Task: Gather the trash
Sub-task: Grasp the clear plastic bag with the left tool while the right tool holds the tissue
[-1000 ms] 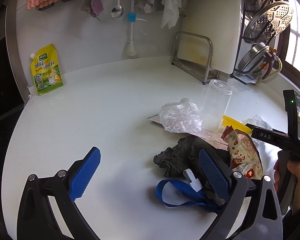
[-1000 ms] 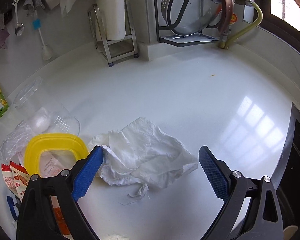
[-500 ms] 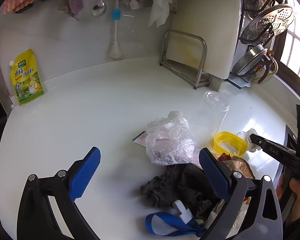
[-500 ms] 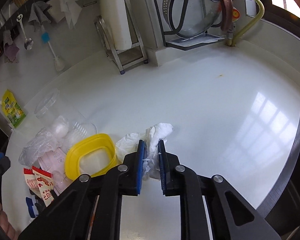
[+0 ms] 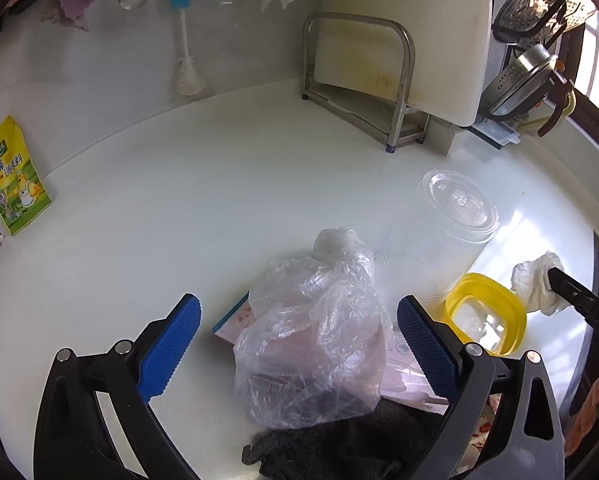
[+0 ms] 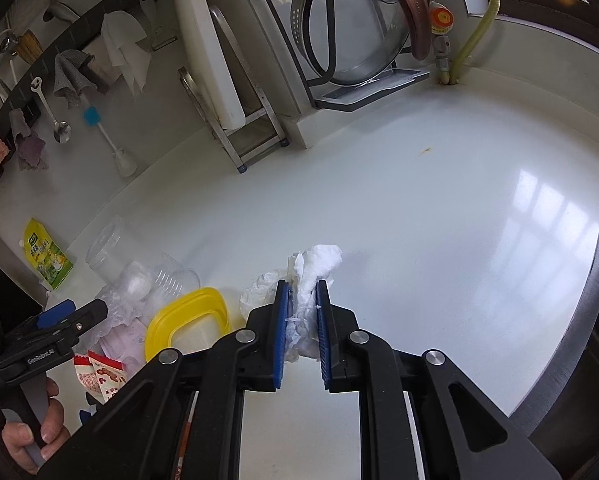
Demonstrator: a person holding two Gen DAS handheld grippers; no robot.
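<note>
From my left wrist camera, my left gripper [image 5: 299, 330] is spread wide, gripping nothing, its blue pads on either side of a crumpled clear plastic bag [image 5: 313, 340] on the white counter [image 5: 199, 184]. A dark cloth [image 5: 331, 448] lies below the bag, a yellow lid [image 5: 487, 312] to the right.

From my right wrist camera, my right gripper [image 6: 301, 316] is clenched on a crumpled white tissue [image 6: 311, 276], which sticks out past the pads, just beside the yellow lid [image 6: 187, 320].
</note>
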